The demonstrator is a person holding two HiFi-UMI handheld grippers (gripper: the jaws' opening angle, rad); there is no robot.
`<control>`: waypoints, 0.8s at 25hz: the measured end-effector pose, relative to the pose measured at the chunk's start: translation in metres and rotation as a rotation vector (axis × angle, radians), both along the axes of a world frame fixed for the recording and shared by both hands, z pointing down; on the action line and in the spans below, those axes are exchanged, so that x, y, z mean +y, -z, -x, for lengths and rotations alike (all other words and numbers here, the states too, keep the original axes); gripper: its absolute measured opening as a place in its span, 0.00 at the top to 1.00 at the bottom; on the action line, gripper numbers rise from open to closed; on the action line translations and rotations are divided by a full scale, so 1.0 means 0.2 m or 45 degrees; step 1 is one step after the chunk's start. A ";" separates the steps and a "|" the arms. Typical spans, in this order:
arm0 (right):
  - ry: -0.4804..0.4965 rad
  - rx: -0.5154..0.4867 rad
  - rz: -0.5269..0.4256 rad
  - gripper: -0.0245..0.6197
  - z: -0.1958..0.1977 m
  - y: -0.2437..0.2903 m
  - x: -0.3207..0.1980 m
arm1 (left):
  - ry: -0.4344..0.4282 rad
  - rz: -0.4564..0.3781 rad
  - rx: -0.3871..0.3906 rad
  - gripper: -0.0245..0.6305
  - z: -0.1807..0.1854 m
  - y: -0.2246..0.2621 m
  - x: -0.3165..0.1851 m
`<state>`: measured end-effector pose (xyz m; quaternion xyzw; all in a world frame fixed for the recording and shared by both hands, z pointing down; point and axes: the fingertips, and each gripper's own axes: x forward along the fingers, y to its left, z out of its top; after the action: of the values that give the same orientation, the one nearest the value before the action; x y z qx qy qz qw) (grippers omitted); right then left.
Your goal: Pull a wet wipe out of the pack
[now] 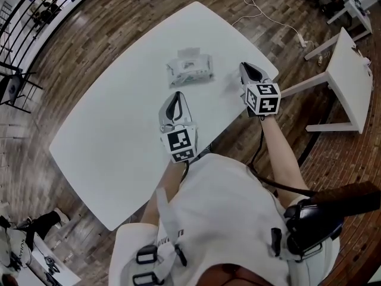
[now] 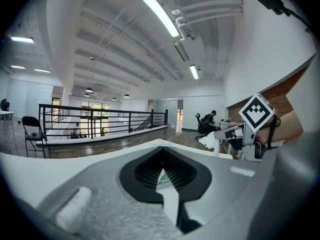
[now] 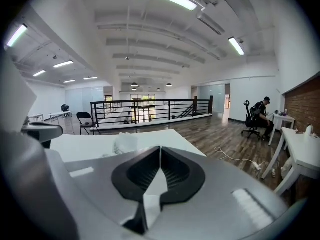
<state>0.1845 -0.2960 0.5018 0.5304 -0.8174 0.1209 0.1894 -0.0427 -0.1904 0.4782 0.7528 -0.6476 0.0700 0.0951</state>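
The white table [image 1: 119, 136] is standing on the wood floor [image 1: 89, 34]. Only the pack [image 1: 190, 69] is lying on it, flat, a little ahead of the left gripper [image 1: 177, 95]'s jaws and ahead-left of the right gripper [image 1: 244, 67]'s jaws, touching neither.
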 end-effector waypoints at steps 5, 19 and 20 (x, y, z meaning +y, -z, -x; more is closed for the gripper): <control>-0.069 -0.015 0.111 0.94 -0.08 -0.20 0.08 | -0.009 0.004 -0.010 0.96 -0.01 0.01 0.00; -0.137 0.020 0.273 0.94 -0.15 -0.56 0.19 | -0.009 0.018 -0.013 0.96 -0.02 -0.03 -0.01; -0.143 0.028 0.283 0.94 -0.15 -0.58 0.20 | -0.008 0.019 -0.014 0.96 -0.02 -0.03 -0.01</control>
<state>0.2151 -0.2563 0.6179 0.5523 -0.7659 0.2155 0.2489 -0.0391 -0.1929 0.4842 0.7537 -0.6452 0.0791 0.0970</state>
